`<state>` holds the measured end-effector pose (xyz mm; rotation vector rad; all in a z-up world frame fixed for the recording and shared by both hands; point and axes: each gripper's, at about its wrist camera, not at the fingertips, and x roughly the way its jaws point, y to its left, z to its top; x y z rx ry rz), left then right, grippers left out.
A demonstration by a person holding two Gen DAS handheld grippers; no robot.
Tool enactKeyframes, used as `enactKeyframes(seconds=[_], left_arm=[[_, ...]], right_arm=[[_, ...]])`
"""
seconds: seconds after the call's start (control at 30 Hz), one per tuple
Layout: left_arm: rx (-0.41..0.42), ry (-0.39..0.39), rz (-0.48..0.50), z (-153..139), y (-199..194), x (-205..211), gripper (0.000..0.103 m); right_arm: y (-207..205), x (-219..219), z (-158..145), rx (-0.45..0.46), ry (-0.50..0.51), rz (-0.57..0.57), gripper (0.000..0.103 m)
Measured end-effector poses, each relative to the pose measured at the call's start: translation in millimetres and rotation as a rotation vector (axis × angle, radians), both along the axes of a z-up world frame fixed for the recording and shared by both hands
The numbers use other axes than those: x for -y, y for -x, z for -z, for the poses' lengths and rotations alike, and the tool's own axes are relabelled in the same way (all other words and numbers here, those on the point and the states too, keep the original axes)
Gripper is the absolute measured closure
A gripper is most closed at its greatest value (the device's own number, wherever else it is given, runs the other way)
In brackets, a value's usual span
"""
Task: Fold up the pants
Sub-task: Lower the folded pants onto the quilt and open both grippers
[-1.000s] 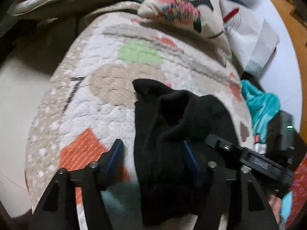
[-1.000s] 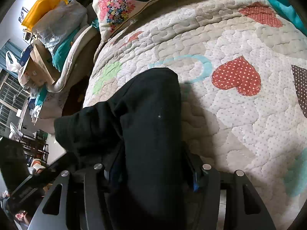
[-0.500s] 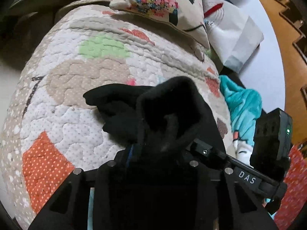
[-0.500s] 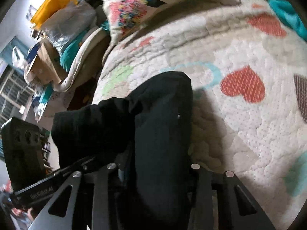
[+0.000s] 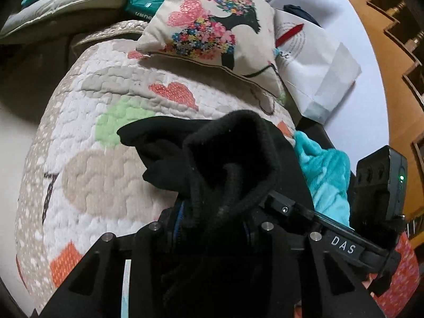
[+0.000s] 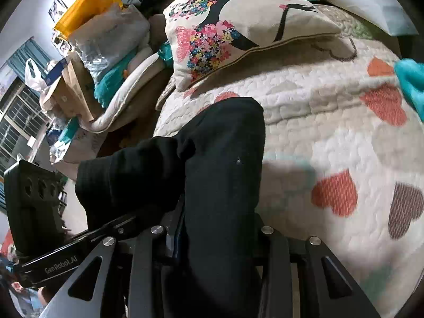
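Black knit fabric fills the lower middle of both wrist views: the pants [image 5: 228,164] are bunched and raised off a quilted bed cover [image 5: 87,175] patterned with hearts and coloured patches. The left claw [image 5: 212,225] has just been closing and now sits clamped on a thick, ribbed roll of the cloth, probably the waistband or a cuff, which curls up and over its blue pads. The right claw [image 6: 214,228] has also just been closing and is clamped on a smoother stretch of the same garment [image 6: 222,164], which drapes forward from its jaws onto the quilt.

Both grips sit close together on one end of the pants, judging by the other tool's body showing at the edge of each view. That pairing suggests a lift of one edge so it can be carried over the rest of the garment, letting the free cloth hang and straighten under its own weight.

A flowered pillow [image 5: 212,23] lies at the far end of the bed, with a turquoise fleece item [image 5: 323,175] near its edge, both clear of the pants. How much of the garment is still lying flat cannot be told.
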<state>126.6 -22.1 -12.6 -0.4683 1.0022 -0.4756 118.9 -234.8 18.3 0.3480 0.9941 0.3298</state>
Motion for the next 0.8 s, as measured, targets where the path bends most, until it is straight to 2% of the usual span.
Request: enactKeyframes(seconds=[0.1,0.27,0.4,0.47,0.57,0.6,0.63,0.73,0.8], left_arm=[[-0.006,-0.010,-0.010,5.9,-13.9,2.1,0.070],[-0.035,-0.024,-0.023,26.3,-36.8,6.0,0.069],[-0.109,-0.046,-0.045,51.7,-51.2,2.3,0.062],[-0.165,0.016,-0.056,57.7,-55.2,-8.3,0.060],[-0.223,0.159,-0.103,54.1,-54.7,-34.0,0.060],[-0.224,0.199,-0.125,50.9,-55.3,-44.3,0.059],[-0.211,0.207,-0.149,47.3,-55.7,-50.6,0.059],[-0.117,0.153,-0.227,28.3,-58.4,-62.0,0.059],[-0.069,0.129,-0.235,19.1,-62.6,-59.1,0.058]], right_arm=[[-18.8,-2.0,4.6,0.006,0.031,-0.003,0.066],[-40.0,4.7,24.0,-0.008,0.007,0.020,0.066],[-53.1,6.8,52.1,-0.055,-0.007,0.026,0.065],[-57.5,12.0,66.2,-0.095,-0.011,0.062,0.050],[-58.7,26.1,71.7,-0.130,-0.071,0.129,0.042],[-59.4,30.7,71.6,-0.141,-0.094,0.147,0.041],[-59.3,35.8,69.4,-0.143,-0.114,0.168,0.041],[-59.4,46.8,55.5,-0.106,-0.140,0.232,0.041],[-59.1,47.6,42.8,-0.054,-0.116,0.262,0.041]])
